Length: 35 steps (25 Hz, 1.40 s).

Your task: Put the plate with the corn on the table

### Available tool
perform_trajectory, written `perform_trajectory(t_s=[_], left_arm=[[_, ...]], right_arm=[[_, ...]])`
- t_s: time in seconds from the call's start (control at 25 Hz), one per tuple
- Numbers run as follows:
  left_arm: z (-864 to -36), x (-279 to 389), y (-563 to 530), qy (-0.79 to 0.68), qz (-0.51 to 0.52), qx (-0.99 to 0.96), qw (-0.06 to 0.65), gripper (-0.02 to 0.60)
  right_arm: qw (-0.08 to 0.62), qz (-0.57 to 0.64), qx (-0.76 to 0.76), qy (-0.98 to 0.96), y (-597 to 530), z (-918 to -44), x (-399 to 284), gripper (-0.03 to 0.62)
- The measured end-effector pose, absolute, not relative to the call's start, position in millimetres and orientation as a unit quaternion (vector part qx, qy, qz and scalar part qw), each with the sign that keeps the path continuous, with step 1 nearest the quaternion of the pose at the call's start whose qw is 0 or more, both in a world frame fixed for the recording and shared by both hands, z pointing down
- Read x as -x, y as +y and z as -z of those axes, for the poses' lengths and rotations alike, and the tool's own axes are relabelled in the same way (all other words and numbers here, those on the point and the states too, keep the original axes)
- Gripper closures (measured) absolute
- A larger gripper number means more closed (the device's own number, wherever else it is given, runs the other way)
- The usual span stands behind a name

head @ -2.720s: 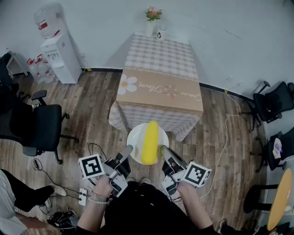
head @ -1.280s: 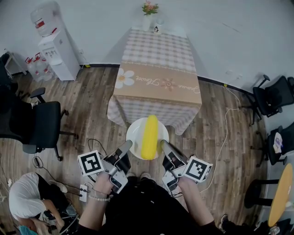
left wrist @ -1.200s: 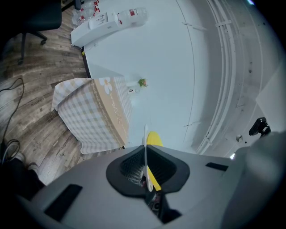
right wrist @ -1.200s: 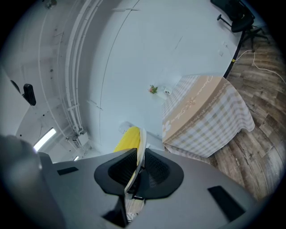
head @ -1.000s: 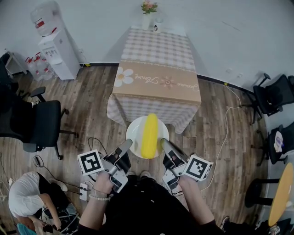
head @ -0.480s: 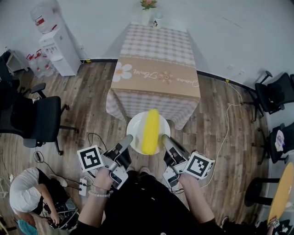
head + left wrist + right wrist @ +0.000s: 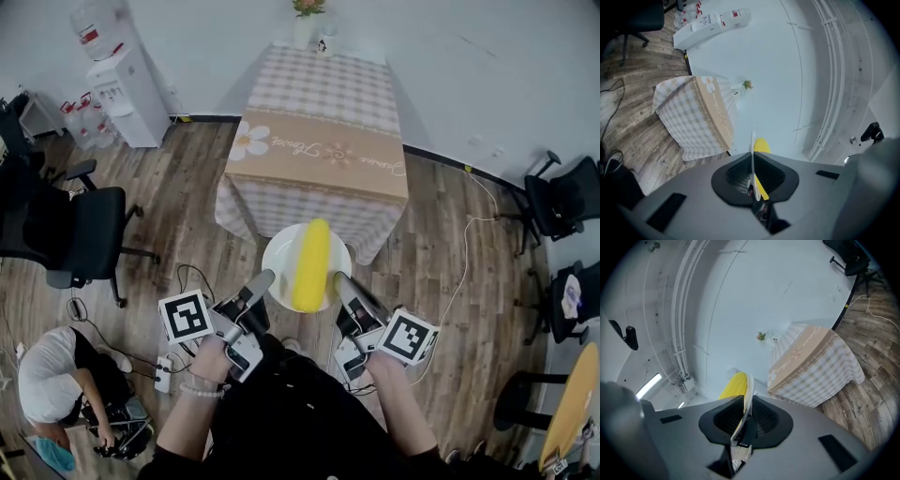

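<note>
A white plate point(image 7: 278, 259) with a yellow corn cob point(image 7: 310, 264) lying on it is held in the air in front of the person. My left gripper point(image 7: 263, 278) is shut on the plate's left rim and my right gripper point(image 7: 338, 279) is shut on its right rim. In the left gripper view the plate's edge point(image 7: 753, 159) runs between the jaws with the corn point(image 7: 761, 146) beyond. The right gripper view shows the same rim point(image 7: 746, 399) pinched, with the corn point(image 7: 734, 384) past it. The table point(image 7: 323, 141) with a checked cloth stands ahead, beyond the plate.
A flower vase point(image 7: 307, 19) and a mug point(image 7: 328, 44) stand at the table's far end. A water dispenser point(image 7: 122, 75) is at the back left. Office chairs point(image 7: 66, 234) stand left and right point(image 7: 562, 202). A crouching person point(image 7: 52, 384) and floor cables point(image 7: 192, 281) are at the lower left.
The plate with the corn, held by both grippers, has come a little closer to the table. The person at the lower left has come into view and shifted.
</note>
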<state>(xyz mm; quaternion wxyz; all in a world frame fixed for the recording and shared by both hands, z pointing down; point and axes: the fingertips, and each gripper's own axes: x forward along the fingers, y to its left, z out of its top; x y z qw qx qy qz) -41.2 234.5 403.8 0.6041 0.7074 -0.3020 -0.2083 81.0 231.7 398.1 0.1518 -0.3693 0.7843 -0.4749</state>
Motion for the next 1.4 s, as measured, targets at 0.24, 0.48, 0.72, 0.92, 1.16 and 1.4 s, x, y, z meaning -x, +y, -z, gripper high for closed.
perform_trajectory(t_s=[0.24,0.48,0.72,0.92,1.16,1.4], left_arm=[[-402.2,38.0,233.3,-0.307,0.211,-0.708,0.6,0.56],[-403.1,32.8,225.0,-0.296,0.211,-0.71,0.603,0.56],[-402.8,28.3,212.5,-0.283,0.21,-0.712,0.608,0.56],[-404.9,32.3,198.2,-0.281,0.202,-0.712,0.61,0.56],[-404.6,36.5,174.9,-0.28,0.197,-0.711,0.614,0.56],[-406.3,43.2,157.3,-0.277,0.195,-0.713,0.614,0.56]], right_arm=[[0.146,0.464,0.37,0.791,228.5,-396.9,-84.6,0.52],[0.114,0.438,0.405,0.795,222.5,-402.3,-95.3,0.514],[0.113,0.419,0.424,0.795,213.0,-398.2,-99.9,0.511],[0.106,0.419,0.431,0.792,199.9,-401.3,-96.1,0.508],[0.105,0.425,0.435,0.787,177.1,-401.6,-91.8,0.508],[0.107,0.426,0.437,0.785,159.8,-404.2,-85.1,0.508]])
